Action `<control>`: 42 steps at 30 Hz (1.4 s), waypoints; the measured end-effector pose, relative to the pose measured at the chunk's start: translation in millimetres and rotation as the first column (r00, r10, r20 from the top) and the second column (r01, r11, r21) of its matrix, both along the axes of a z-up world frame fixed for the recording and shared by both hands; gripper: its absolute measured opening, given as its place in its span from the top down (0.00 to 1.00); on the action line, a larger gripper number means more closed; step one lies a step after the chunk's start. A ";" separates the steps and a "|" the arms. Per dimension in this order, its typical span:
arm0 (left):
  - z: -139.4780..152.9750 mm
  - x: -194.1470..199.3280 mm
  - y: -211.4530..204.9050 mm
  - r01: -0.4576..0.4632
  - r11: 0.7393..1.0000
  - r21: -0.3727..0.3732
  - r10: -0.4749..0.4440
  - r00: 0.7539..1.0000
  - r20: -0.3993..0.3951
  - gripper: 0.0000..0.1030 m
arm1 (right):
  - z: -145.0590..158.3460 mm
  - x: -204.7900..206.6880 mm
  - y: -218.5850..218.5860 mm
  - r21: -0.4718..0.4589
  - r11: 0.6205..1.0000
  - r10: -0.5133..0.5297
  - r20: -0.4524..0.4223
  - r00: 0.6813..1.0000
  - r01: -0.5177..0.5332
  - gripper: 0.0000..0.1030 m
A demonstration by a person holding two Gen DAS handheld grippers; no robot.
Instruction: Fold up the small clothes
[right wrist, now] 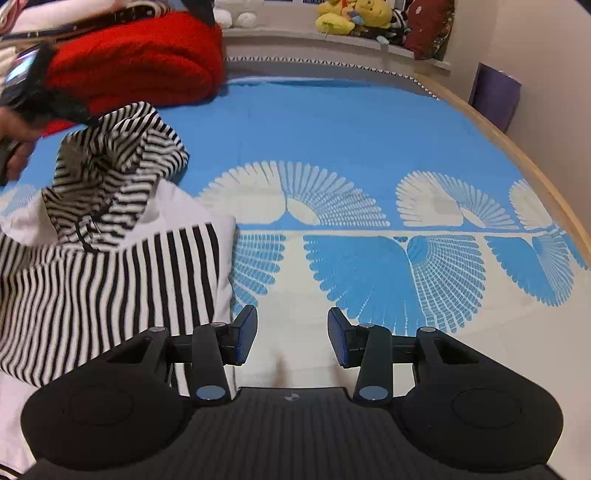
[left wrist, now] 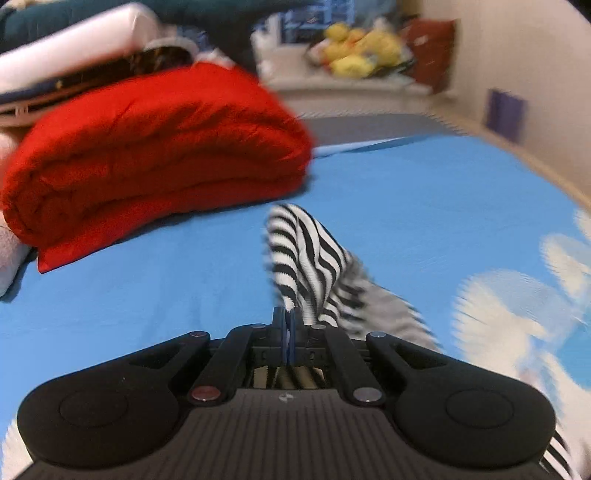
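A small black-and-white striped garment [right wrist: 110, 266] lies on the blue patterned bedsheet [right wrist: 332, 122] at the left of the right wrist view, its upper part lifted and bunched. My left gripper [left wrist: 289, 325] is shut on a fold of the striped garment [left wrist: 306, 254] and holds it raised above the sheet; the view is blurred. The left gripper also shows at the far left of the right wrist view [right wrist: 22, 85], held by a hand. My right gripper [right wrist: 291, 339] is open and empty, just right of the garment's edge, above the sheet.
A folded red blanket [left wrist: 159, 147] lies at the back left of the bed, also in the right wrist view [right wrist: 136, 55]. Plush toys [right wrist: 354, 16] sit on a ledge beyond the bed. The bed's wooden edge [right wrist: 517, 147] and a wall run along the right.
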State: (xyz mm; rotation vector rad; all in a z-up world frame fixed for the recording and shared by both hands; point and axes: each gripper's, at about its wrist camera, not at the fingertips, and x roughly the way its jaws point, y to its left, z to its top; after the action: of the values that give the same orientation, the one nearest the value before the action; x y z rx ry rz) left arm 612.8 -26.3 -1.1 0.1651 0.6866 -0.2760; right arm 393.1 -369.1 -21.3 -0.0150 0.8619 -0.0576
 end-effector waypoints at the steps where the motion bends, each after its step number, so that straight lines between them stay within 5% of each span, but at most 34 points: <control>1: 4.3 -25.9 -0.6 0.026 1.000 -0.012 -0.026 1.000 0.010 0.99 | 3.3 -1.1 -0.6 0.012 1.000 -0.004 0.009 1.000 0.003 0.57; 6: 10.7 -183.5 -1.5 0.149 0.987 -0.067 -0.150 0.988 -0.018 0.99 | 18.2 -7.3 -1.8 0.055 0.998 -0.016 0.051 0.999 0.013 0.58; 8: 10.0 -227.3 9.3 0.095 0.990 -0.100 -0.104 0.990 -0.093 0.99 | 24.2 -11.1 -4.0 0.080 0.997 -0.027 0.071 0.997 0.022 0.58; 12: 11.5 -276.4 28.9 -0.049 0.997 -0.067 0.027 0.953 -0.302 0.99 | 33.1 -15.5 -9.1 0.105 0.993 -0.058 0.103 0.993 0.047 0.58; 14: 21.7 -281.2 41.9 -0.097 0.986 -0.134 0.051 0.948 -0.313 0.95 | 36.2 -16.9 -12.2 0.129 0.989 -0.081 0.116 0.990 0.066 0.58; 16: 30.0 -277.6 56.6 -0.134 0.965 -0.225 0.062 0.951 -0.301 0.72 | 36.7 -17.5 -11.4 0.153 0.986 -0.089 0.123 0.988 0.070 0.57; 18: 25.1 -270.3 74.5 -0.224 0.927 -0.301 0.142 0.952 -0.271 0.63 | 36.5 -17.1 -8.7 0.187 0.981 -0.081 0.125 0.989 0.057 0.57; 19: 15.4 -267.1 83.4 -0.294 0.899 -0.326 0.196 0.933 -0.301 0.63 | 35.9 -16.9 -6.1 0.211 0.976 -0.078 0.122 0.989 0.050 0.57; 21: -14.7 -251.4 97.2 -0.463 0.826 -0.320 0.300 0.844 -0.446 0.64 | 32.3 -14.6 -2.3 0.286 0.958 -0.069 0.100 0.993 0.038 0.57; 24: -50.4 -237.0 102.5 -0.558 0.769 -0.312 0.327 0.762 -0.559 0.64 | 19.4 -7.7 3.6 0.405 0.913 -0.055 0.026 0.998 0.040 0.57; 30: -78.3 -230.3 108.5 -0.618 0.719 -0.317 0.321 0.701 -0.637 0.64 | -11.5 9.8 22.8 0.515 0.852 -0.041 -0.113 0.993 0.094 0.57; 38: -90.6 -218.7 98.2 -0.643 0.694 -0.325 0.314 0.676 -0.667 0.62 | -39.2 27.1 47.4 0.457 0.883 -0.024 -0.181 0.983 0.106 0.57; 42: -90.2 -214.9 89.5 -0.631 0.713 -0.306 0.316 0.678 -0.663 0.61 | -48.8 31.7 54.3 0.446 0.889 -0.017 -0.193 0.981 0.103 0.57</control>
State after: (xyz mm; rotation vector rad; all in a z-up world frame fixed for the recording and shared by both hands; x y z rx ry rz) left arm 397.9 63.2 -91.3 -0.6647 1.2027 0.0430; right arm 424.8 -314.8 -70.1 0.4546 1.0450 0.0910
